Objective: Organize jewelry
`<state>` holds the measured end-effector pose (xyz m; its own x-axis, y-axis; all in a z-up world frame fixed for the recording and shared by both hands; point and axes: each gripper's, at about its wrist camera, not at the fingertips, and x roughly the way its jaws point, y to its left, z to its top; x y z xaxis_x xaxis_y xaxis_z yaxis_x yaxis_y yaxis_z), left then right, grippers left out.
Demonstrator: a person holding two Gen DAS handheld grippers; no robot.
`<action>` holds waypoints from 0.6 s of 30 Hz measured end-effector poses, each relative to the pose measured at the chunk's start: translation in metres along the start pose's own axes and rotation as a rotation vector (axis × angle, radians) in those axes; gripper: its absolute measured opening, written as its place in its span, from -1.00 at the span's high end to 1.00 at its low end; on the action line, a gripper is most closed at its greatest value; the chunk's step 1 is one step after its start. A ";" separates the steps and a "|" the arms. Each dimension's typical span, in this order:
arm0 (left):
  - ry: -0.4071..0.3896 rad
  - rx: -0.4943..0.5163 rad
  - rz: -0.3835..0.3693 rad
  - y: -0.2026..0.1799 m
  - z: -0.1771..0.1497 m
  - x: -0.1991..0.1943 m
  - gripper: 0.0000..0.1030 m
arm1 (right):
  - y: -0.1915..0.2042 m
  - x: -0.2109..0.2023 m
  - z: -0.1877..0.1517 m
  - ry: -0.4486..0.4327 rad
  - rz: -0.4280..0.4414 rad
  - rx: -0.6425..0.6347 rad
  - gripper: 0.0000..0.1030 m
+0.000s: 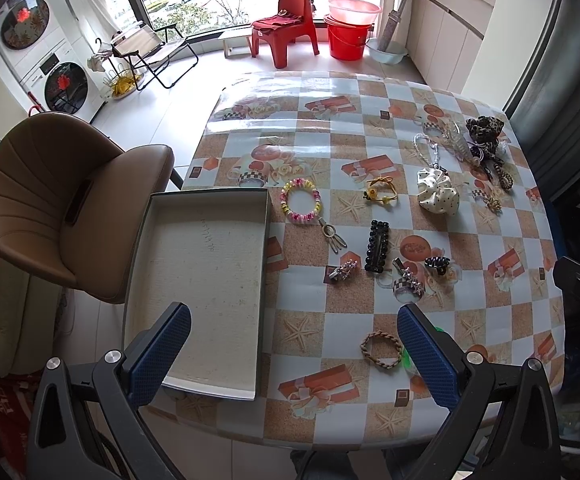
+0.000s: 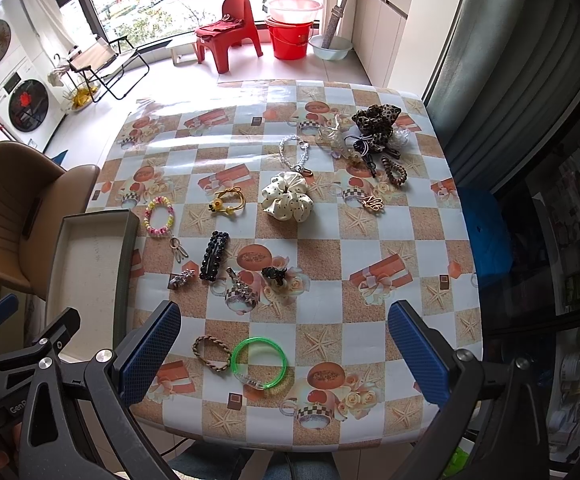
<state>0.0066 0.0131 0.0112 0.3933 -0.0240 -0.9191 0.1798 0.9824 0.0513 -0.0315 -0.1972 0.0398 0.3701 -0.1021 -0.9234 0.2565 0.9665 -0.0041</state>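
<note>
Checkered oilcloth with starfish and gift-box prints covers the table (image 2: 369, 240); beyond its far edge, tiled floor, a red plastic chair (image 2: 230, 32) and a red bucket (image 2: 290, 40) under a bright window.

Left gripper (image 1: 293, 354): jaws spread wide, nothing between the blue pads. It hovers over the near left part of the table; its left finger (image 1: 162, 352) sits above the near end of the shallow grey box (image 1: 198, 280), its right finger above the tablecloth beside a braided tan hair tie (image 1: 381, 350).

Right gripper (image 2: 284, 354): jaws likewise spread, holding nothing. It hangs above the near edge. Between its fingers lie the braided tan hair tie (image 2: 212, 354) and, just beside it to the right, a green translucent bangle (image 2: 260, 362); whether the two touch, cannot tell.

Box: open, empty, along the left edge of the table, overhanging the near left corner slightly. Tan upholstered chair (image 1: 50, 208) stands left of it.

Mid-table, just right of the box: a pink-and-yellow beaded bracelet (image 2: 160, 216) with metal rings near it, a black beaded hair clip (image 2: 214, 256), a small sparkly clip (image 2: 180, 280), a silver clip (image 2: 242, 292), a small black claw clip (image 2: 276, 274).

Farther out, centre: a yellow flower hair tie (image 2: 228, 202), a cream polka-dot scrunchie (image 2: 288, 198), a clear bead chain (image 2: 295, 152).

Far right corner: a tangled heap with a leopard-print scrunchie (image 2: 375, 120), dark elastics, a brown coil tie (image 2: 393, 172); a small gold ornament (image 2: 373, 202) lies apart, nearer.
</note>
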 end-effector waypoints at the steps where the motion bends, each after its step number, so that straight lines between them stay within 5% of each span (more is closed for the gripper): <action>1: -0.001 -0.001 0.000 0.000 0.000 0.000 -1.00 | -0.001 0.001 0.000 -0.001 0.000 0.000 -1.00; 18: 0.002 0.001 0.001 -0.001 0.000 0.000 -1.00 | 0.000 0.002 0.001 0.002 0.001 0.001 -1.00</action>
<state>0.0067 0.0121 0.0114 0.3914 -0.0227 -0.9199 0.1803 0.9822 0.0524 -0.0304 -0.1980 0.0383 0.3683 -0.1008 -0.9242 0.2574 0.9663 -0.0028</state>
